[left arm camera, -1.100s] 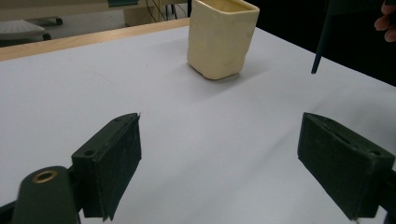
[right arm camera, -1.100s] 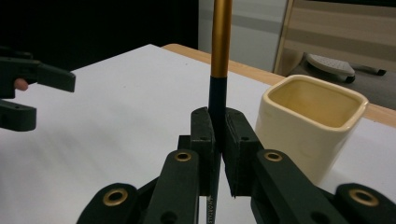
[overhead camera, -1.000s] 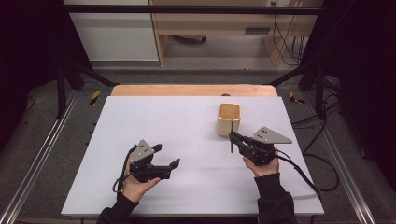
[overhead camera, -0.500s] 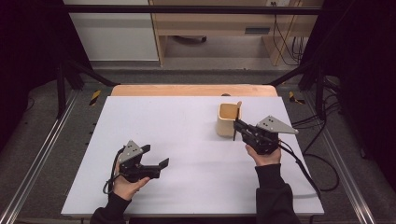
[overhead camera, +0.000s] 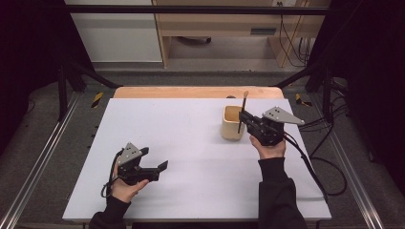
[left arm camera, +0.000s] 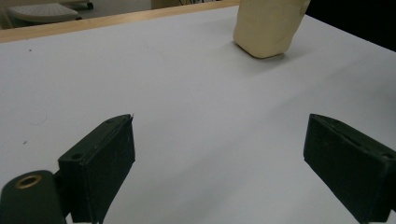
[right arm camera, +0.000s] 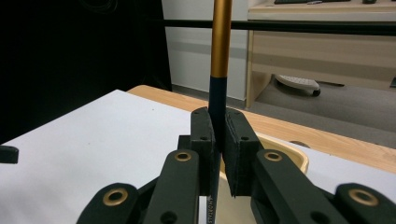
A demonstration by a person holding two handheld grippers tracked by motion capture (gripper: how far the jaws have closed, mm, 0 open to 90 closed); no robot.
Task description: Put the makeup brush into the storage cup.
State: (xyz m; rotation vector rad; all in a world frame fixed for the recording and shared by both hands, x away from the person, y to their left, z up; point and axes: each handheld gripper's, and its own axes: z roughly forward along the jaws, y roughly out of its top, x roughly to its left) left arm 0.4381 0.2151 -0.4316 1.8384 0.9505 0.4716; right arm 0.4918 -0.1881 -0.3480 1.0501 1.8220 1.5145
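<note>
The table top looks like a matt white sheet, smooth, with a few tiny dark specks, and at its far edge a strip of pale wood shows. The square cup on the right looks like light, unvarnished wood or bamboo with a dull, slightly grainy wall. The thin brush has a handle with a satin golden upper part and a dark, smooth lower part carrying small printed letters. The right gripper seems to be matt black plastic with brass-coloured rivets, and its pads look rubbery and slightly rough. The left gripper has the same matt black finish. Its top plate looks like dull grey metal. The person's sleeves are dark knitted cloth.
</note>
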